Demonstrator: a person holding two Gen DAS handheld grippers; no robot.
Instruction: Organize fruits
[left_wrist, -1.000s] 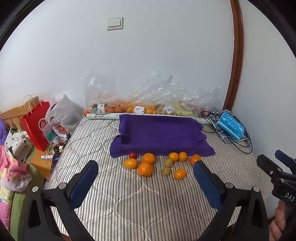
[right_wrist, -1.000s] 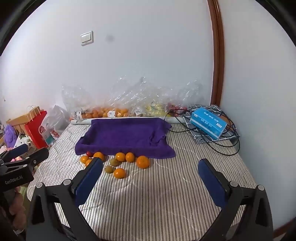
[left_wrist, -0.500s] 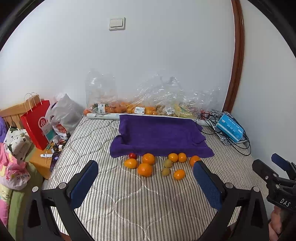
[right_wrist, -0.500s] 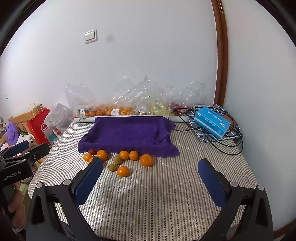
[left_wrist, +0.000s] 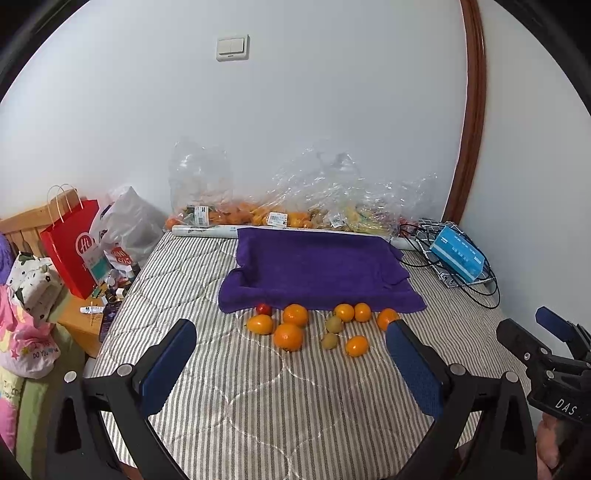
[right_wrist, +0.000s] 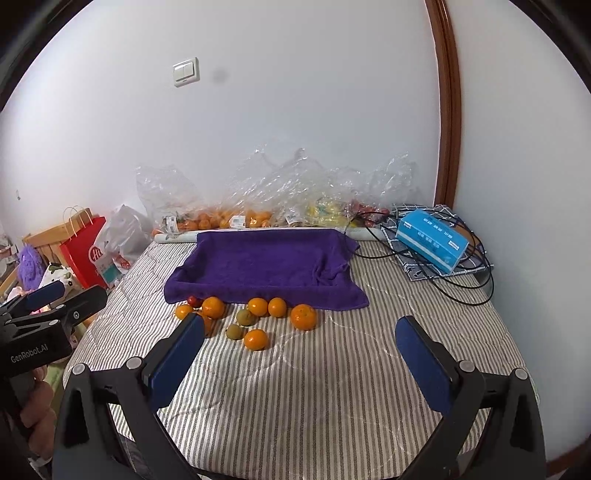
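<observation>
Several oranges (left_wrist: 288, 336) (right_wrist: 303, 316), two greenish kiwis (left_wrist: 330, 340) (right_wrist: 245, 317) and a small red fruit (left_wrist: 263, 308) (right_wrist: 192, 301) lie loose on the striped mattress, just in front of a purple towel (left_wrist: 317, 266) (right_wrist: 262, 262). My left gripper (left_wrist: 291, 336) is open and empty, held above the near part of the bed, short of the fruit. My right gripper (right_wrist: 301, 332) is also open and empty, at a similar distance. Each gripper shows at the edge of the other's view.
Clear plastic bags of fruit (left_wrist: 295, 206) (right_wrist: 258, 206) line the wall behind the towel. A blue tissue box (left_wrist: 457, 253) (right_wrist: 431, 240) sits on black cables at the right. A red paper bag (left_wrist: 72, 243) (right_wrist: 86, 251) and clutter stand left of the bed.
Both grippers have drifted slightly, so the fruit and towel sit a little differently in each view. Nothing was picked up; the fruit has not moved.
</observation>
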